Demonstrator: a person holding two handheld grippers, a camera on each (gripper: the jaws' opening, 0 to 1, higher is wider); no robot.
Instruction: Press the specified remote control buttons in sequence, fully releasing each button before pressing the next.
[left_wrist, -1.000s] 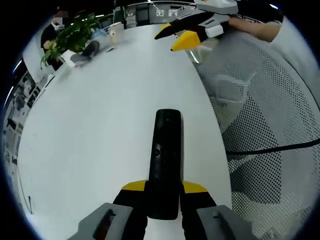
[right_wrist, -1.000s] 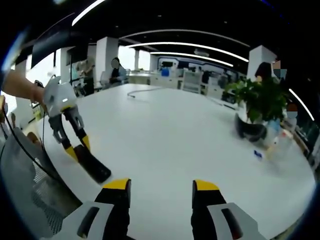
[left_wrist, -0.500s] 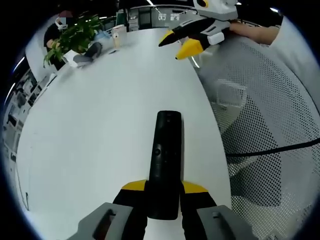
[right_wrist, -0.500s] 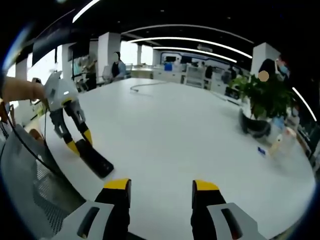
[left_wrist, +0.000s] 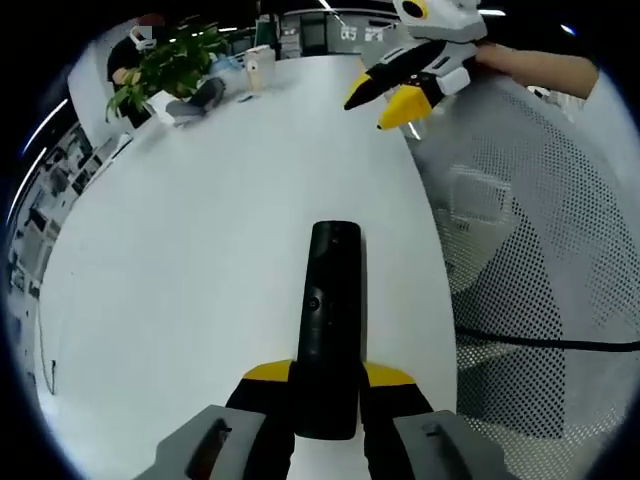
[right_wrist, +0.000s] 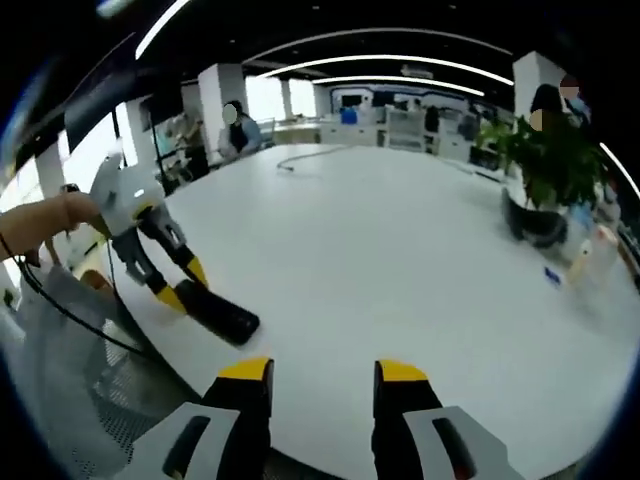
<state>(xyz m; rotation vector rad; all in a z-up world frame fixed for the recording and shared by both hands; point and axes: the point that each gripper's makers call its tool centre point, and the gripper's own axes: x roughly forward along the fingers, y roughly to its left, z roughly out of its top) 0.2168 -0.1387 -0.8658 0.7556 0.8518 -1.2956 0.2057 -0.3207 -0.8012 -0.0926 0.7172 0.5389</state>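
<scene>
Left tongs (left_wrist: 327, 385) are clamped tight on the near end of the black remote (left_wrist: 330, 310) — yellow tips pressed against both its sides, the long body pointing away over the white worktop (left_wrist: 200, 260). The remote's far end sits close to the worktop's curved edge, a small round button showing about midway along its top face. From the right gripper view the same pair (right_wrist: 185, 290) is off to the left, a hand (right_wrist: 45, 215) behind it, the remote (right_wrist: 222, 314) sticking out low over the worktop (right_wrist: 400, 260) near its rim.

Right tongs (right_wrist: 322, 372) stand parted, nothing between the yellow tips — just bare white surface ahead of them. In the left gripper view they (left_wrist: 395, 95) hang in the air near the worktop's far edge, well apart from the remote.

Beyond the edge, a perforated mesh chair (left_wrist: 520, 250) with a dark cable (left_wrist: 560, 342) across it. Further back a potted plant (right_wrist: 545, 175) and a small bottle (right_wrist: 592, 255) stand on the worktop.
</scene>
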